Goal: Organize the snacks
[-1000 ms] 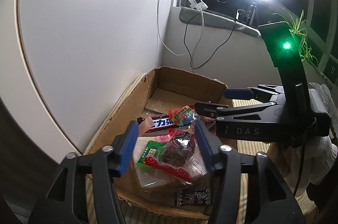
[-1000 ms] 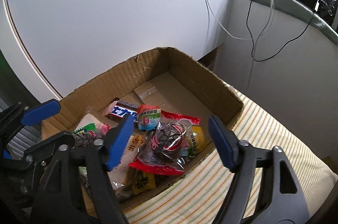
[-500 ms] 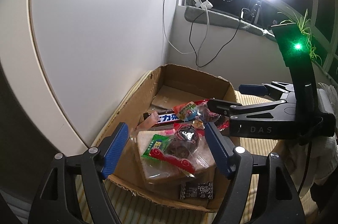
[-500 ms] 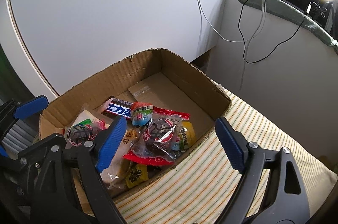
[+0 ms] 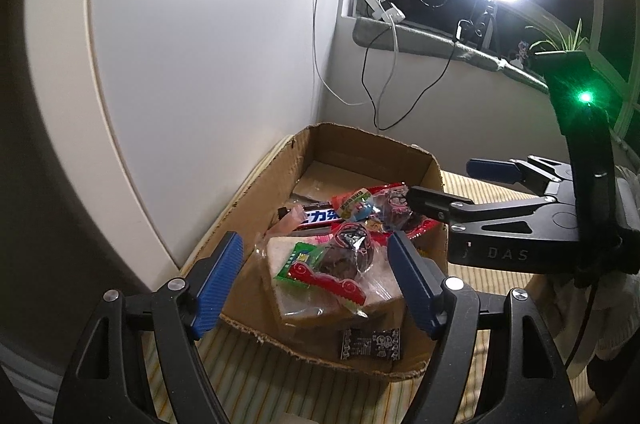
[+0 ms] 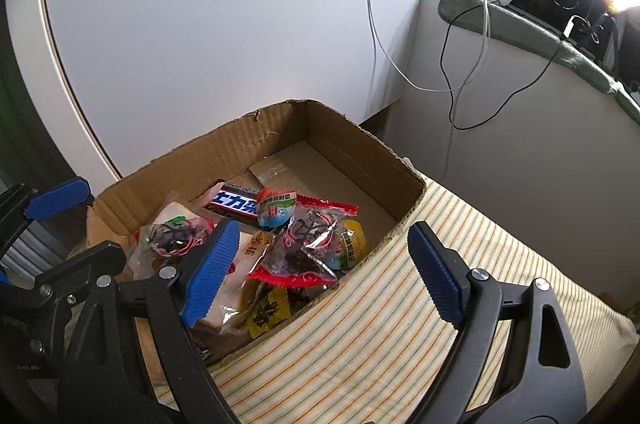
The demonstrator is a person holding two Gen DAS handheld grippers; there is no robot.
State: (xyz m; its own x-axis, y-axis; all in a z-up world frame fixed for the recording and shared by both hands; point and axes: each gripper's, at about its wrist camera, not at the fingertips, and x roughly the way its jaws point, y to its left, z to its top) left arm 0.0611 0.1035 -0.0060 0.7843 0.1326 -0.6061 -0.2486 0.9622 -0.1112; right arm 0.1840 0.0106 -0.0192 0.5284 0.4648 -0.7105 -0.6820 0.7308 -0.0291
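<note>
Snacks (image 5: 336,260) crowd the cardboard box (image 6: 360,152); both claws (image 5: 316,280) (image 6: 320,272) hang released above.

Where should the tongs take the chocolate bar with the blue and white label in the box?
Probably by the chocolate bar's free end nearest the cardboard box's bare floor, coming from above. It lies flat, and its other end is tucked under the round red and blue snack packet, so mid-bar access looks crowded.

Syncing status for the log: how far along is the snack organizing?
Looks nearly done: snack packets sit piled in the cardboard box. Nothing in hand: the left tool and right tool are both open and empty above it. No loose snacks visible on the striped cloth.
</note>
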